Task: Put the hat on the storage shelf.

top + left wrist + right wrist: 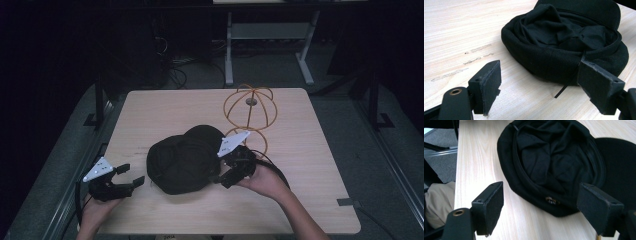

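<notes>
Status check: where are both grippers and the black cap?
Left gripper open, short of the cap. Right gripper open at the cap's right edge. Black cap upside down on the table, ungripped. Wire stand behind, clear.

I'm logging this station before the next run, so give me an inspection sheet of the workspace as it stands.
Surface: pale wooden table, faint marks near the left tongs.
Job's things: black fabric cap lying open side up; orange wire dome stand behind it.
Clutter: nothing seen.
Grippers: left tongs open, apart from the cap; right tongs open at the cap's rim.
Cables: black cable trails from the right tongs.
Surroundings: dark room, grey table frame behind.
</notes>
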`<action>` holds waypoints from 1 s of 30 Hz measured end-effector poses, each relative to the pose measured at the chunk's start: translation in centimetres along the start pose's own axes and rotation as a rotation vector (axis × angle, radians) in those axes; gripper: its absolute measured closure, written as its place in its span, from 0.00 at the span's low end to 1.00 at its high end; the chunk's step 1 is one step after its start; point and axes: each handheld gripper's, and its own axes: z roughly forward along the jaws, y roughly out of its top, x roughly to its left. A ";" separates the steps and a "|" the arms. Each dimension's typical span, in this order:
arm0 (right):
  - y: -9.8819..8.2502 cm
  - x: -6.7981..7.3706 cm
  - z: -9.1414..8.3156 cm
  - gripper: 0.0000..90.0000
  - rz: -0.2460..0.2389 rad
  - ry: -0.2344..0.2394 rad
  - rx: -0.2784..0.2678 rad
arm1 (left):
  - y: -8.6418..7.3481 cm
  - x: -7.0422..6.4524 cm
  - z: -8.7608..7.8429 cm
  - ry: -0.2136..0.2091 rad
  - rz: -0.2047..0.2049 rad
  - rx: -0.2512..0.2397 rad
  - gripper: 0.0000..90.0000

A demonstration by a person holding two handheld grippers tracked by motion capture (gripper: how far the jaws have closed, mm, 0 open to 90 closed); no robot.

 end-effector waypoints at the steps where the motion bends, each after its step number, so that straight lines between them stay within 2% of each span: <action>1: 0.0 0.0 0.0 0.24 0.000 0.000 0.000 | 0.0 0.0 0.0 0.000 0.000 0.000 0.21; 4: 1.0 0.1 1.0 0.24 -0.029 0.005 0.014 | 0.0 0.0 0.0 0.000 0.000 0.000 0.21; 6: 1.2 0.2 1.2 0.24 -0.027 0.011 0.013 | 0.0 0.1 0.0 -0.002 -0.002 0.001 0.21; 12: 2.5 0.4 2.9 0.26 -0.080 0.034 0.024 | 0.0 0.1 -0.1 -0.001 0.005 0.002 0.21; 17: 3.4 0.7 4.5 0.27 -0.101 0.054 0.046 | 0.0 0.2 -0.1 0.000 0.003 -0.001 0.21; 24: 4.3 0.8 6.3 0.27 -0.110 0.082 0.065 | 0.0 0.3 -0.1 -0.001 0.003 0.001 0.21; 30: 4.4 0.9 7.2 0.27 -0.105 0.096 0.085 | 0.0 0.3 -0.1 -0.006 0.003 0.000 0.21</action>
